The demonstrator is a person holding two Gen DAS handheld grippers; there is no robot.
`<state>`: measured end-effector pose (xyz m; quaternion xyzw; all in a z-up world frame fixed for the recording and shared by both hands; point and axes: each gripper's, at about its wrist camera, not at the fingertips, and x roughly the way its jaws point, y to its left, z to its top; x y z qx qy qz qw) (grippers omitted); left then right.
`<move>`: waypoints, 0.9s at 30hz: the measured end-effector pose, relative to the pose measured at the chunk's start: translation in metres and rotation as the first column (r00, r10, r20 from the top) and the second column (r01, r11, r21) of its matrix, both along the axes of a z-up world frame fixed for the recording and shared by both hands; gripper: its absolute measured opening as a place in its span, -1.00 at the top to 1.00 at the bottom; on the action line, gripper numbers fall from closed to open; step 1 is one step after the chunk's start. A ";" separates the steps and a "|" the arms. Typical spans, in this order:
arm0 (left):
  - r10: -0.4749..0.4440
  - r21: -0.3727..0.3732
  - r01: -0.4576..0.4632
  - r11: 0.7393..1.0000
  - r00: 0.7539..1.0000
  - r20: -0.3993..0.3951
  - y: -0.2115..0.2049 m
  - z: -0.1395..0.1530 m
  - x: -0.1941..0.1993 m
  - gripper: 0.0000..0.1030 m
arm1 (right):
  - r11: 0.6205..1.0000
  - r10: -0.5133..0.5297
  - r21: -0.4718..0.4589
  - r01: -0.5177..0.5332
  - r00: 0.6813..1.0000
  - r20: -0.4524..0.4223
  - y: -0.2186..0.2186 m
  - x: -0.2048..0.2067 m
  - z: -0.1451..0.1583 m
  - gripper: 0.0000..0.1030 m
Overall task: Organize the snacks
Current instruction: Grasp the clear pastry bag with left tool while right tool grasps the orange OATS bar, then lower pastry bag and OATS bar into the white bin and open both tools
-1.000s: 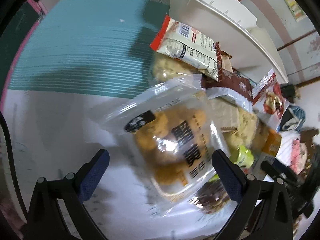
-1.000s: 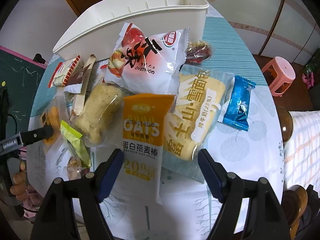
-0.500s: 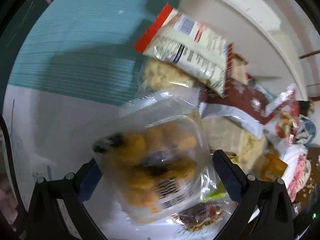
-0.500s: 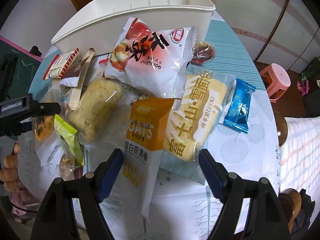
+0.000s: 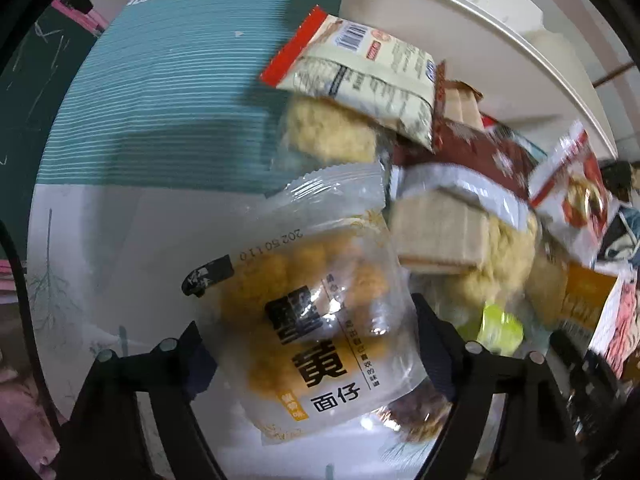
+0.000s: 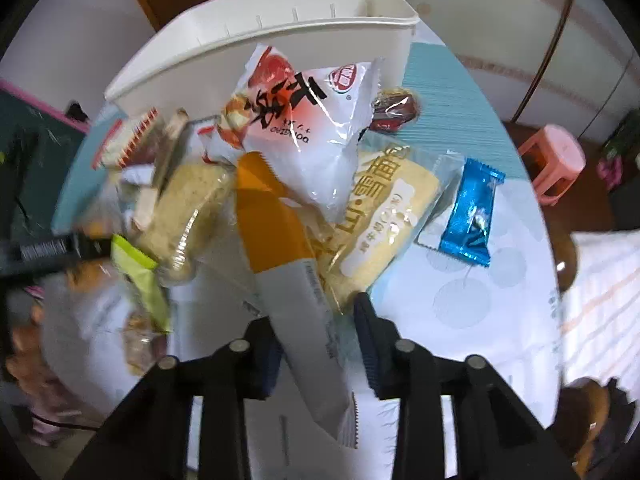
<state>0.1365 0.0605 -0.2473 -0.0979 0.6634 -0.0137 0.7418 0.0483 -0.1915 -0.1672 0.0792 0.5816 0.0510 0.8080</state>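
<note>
A clear packet of yellow puffed snacks [image 5: 304, 300] lies on the table between the fingers of my left gripper [image 5: 312, 340]. Its jaws are closing and the pads touch the packet's two sides. In the right wrist view, an orange and white oat bar [image 6: 276, 232] stands twisted on edge between the fingers of my right gripper [image 6: 316, 328], whose jaws are closing and pinch it. The white bin [image 6: 280, 40] stands behind the snack pile. My left gripper's dark finger [image 6: 60, 248] shows at the left edge of that view.
The pile holds a red and white packet [image 6: 312, 120], a yellow bread pack [image 6: 384, 216], a blue candy [image 6: 468, 216] and a green wrapper [image 6: 140, 272]. A teal striped cloth [image 5: 160, 100] covers part of the table. A pink stool [image 6: 556, 160] stands beyond.
My right gripper's jaws have narrowed onto the oat bar, which turned from flat to on edge. My left gripper came down over the yellow snack packet and its jaws narrowed to the packet's sides.
</note>
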 end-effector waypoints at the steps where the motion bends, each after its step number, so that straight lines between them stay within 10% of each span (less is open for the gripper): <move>1: -0.011 0.005 0.011 1.000 1.000 0.005 -0.001 0.001 -0.002 -0.57 | 1.000 -0.004 0.014 0.004 1.000 0.004 -0.003 -0.001 0.002 0.49; 13: -0.129 0.027 0.126 0.992 0.967 0.220 -0.013 0.079 -0.023 -0.53 | 0.997 0.015 0.077 -0.027 0.989 0.150 -0.006 -0.005 0.067 0.64; 27: -0.279 0.206 0.203 0.957 0.834 0.476 -0.060 0.217 0.078 -0.54 | 0.997 0.067 0.000 -0.072 0.931 0.360 0.017 0.117 0.169 0.63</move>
